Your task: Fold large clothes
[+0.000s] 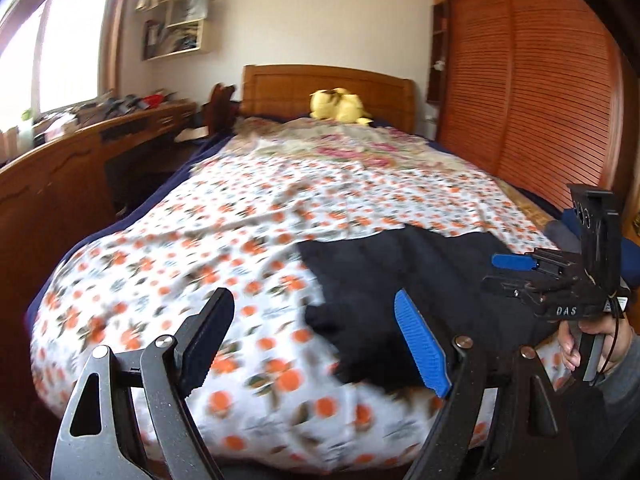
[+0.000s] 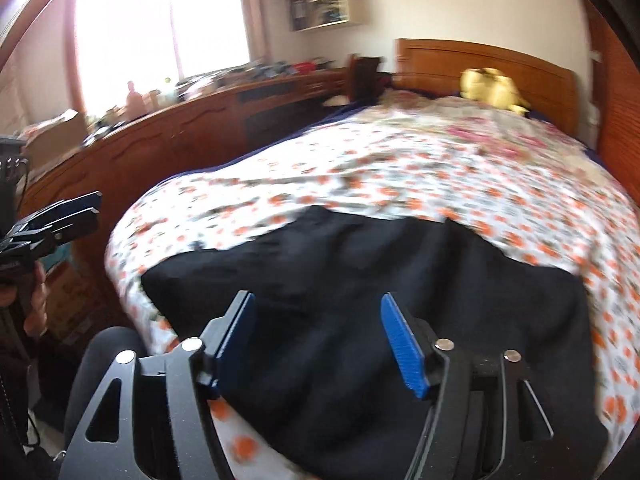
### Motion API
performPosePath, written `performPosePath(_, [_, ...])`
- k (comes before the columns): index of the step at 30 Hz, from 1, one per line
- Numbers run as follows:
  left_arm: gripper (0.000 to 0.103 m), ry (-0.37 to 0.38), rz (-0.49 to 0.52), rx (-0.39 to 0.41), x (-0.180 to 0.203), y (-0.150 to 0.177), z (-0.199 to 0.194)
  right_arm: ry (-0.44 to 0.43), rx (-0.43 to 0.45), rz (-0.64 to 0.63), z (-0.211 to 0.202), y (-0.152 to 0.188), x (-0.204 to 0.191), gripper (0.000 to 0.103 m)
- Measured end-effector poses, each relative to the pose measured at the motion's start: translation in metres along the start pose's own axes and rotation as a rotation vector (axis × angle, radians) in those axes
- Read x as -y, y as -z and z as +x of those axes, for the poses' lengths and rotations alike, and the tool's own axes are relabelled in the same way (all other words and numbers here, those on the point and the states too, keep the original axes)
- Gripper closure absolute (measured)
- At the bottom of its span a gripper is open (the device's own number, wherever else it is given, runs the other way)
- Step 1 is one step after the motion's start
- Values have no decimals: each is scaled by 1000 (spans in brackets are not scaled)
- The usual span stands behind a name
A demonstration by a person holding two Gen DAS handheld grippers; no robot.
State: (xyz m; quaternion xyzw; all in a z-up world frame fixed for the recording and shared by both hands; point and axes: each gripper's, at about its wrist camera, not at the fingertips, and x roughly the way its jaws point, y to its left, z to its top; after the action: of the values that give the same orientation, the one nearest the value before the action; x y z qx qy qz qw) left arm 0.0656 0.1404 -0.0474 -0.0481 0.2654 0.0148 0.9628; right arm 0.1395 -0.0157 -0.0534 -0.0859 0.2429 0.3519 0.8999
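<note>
Bed [image 1: 224, 208] fills most of what we see, spread with a white sheet printed in orange flowers, a pinker floral cloth [image 1: 352, 152] lying across its far end; behind it stands a wooden headboard [image 1: 280, 88] with a yellow plush toy [image 1: 338, 106] against it; to the bed's right we see slatted wooden wardrobe doors [image 1: 532, 92]; to its left a long wooden desk [image 2: 224, 120] cluttered with small items runs under a bright window [image 2: 160, 12]; wall shelves [image 1: 182, 20] hang above the desk's far end. On the near end of the bed lies the black garment [image 2: 360, 280], spread flat and broad, its near edge hanging over the mattress edge. We see the left gripper [image 1: 316, 344] over the flowered sheet at the garment's left edge, its jaws wide apart and nothing between them; the right gripper [image 2: 318, 348] hovers low over the middle of the black garment, jaws apart and empty, the cloth lying beneath rather than pinched. In the left wrist view a hand [image 1: 588, 350] in a grey sleeve holds the right gripper's handle at the far right; both views are blurred.
</note>
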Motion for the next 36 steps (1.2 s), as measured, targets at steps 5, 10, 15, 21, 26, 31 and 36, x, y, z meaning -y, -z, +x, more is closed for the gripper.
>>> performPosePath(5, [20,-40,-42,-4,-39,14,-9,-95,-83,-94,54,-10,-53,30])
performPosePath(10, [20,-62,-56,-4,-61,24,-19,-141,-134,-163,90,-14,-84,28])
performPosePath(15, [20,-70,-65,-10,-74,34,-24,-99,-199,-208,122,-22,-94,25])
performPosePath(21, [20,-61,-63,-20,-72,38,-22,-82,-256,-267,135,-24,-99,22])
performPosePath(26, [20,-62,-52,-18,-70,37,-23,-62,-283,-332,138,-15,-112,18])
performPosePath(31, [20,-68,-54,-21,-71,38,-25,-38,-285,-394,134,-12,-119,18])
performPosePath(36, [20,-68,-54,-22,-71,38,-25,-106,-288,-373,130,-13,-106,58])
